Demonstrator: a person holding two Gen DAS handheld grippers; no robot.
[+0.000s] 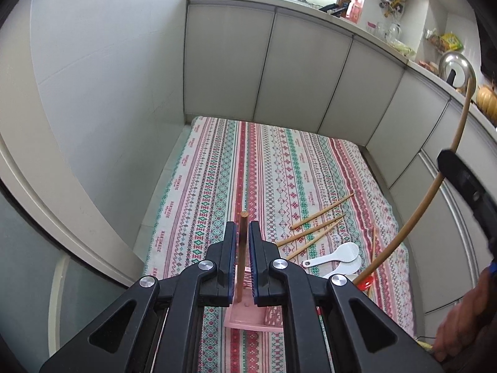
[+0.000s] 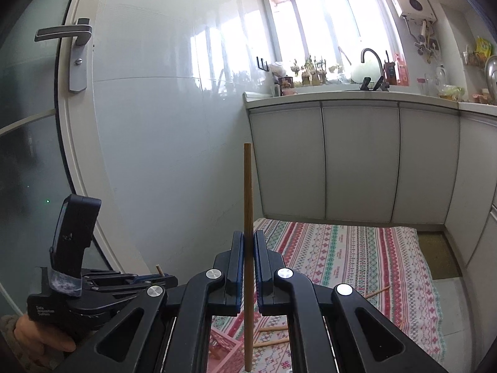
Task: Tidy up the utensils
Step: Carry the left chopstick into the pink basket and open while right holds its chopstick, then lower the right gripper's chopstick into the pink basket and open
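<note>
My left gripper (image 1: 242, 228) is shut on a wooden chopstick (image 1: 242, 248) held upright over a pink utensil holder (image 1: 248, 317) on the patterned cloth (image 1: 217, 171). My right gripper (image 2: 249, 242) is shut on another upright chopstick (image 2: 247, 192), raised above the pink holder (image 2: 226, 349). In the left wrist view that chopstick (image 1: 435, 186) shows as a long bent stick in the right gripper (image 1: 466, 183). The left gripper (image 2: 161, 276) shows at lower left of the right wrist view. Three chopsticks (image 1: 316, 227) and white spoons (image 1: 338, 256) lie on the cloth.
A red item (image 1: 365, 284) lies near the spoons. White cabinets (image 1: 279, 71) and a counter with a sink tap (image 2: 371, 62) stand behind the cloth. A white wall and a glass door with a handle (image 2: 65, 34) are on the left.
</note>
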